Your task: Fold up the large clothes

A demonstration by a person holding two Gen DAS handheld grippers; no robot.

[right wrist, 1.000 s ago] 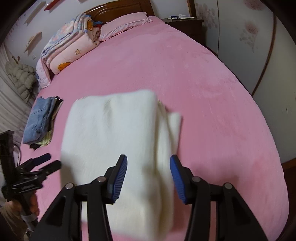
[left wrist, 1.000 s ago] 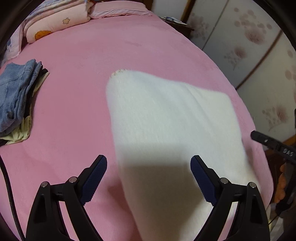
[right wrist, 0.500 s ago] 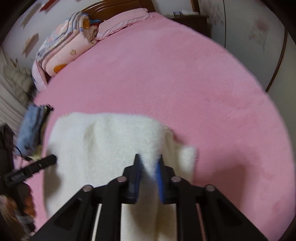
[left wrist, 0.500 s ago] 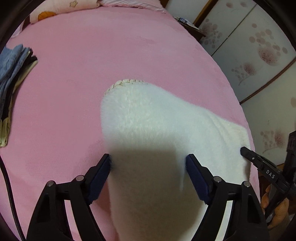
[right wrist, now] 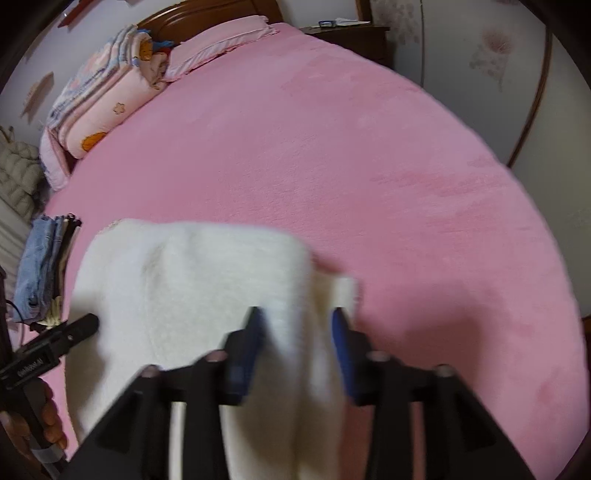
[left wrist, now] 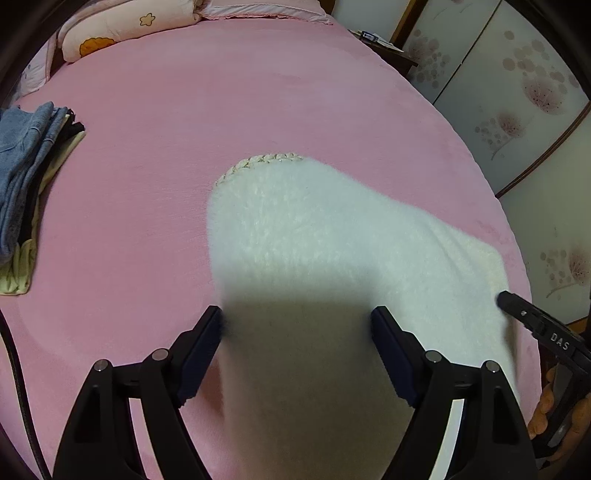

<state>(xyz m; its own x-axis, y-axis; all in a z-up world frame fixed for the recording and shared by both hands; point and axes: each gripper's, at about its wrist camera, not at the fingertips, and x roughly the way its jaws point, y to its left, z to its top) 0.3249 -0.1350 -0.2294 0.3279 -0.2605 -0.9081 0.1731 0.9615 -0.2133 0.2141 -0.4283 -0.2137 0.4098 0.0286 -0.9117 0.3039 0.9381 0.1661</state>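
Only R view shows headboard (right wrist: 207,14); L jaws wide round white sweater (left wrist: 332,236), R jaws opening round its edge.

A pink bedspread (left wrist: 258,110) covers the whole bed. At its left edge lies a stack of folded clothes (left wrist: 26,177), blue denim on top, with dark and pale yellow layers beneath. At the head of the bed, folded pink quilts (right wrist: 103,99) (one shows a star and an orange print) sit just beside a flat pink pillow (right wrist: 221,44), below a wooden headboard (right wrist: 207,11). A dark nightstand (right wrist: 351,33) holds small items. Floral sliding panels (left wrist: 517,110) line the right wall.
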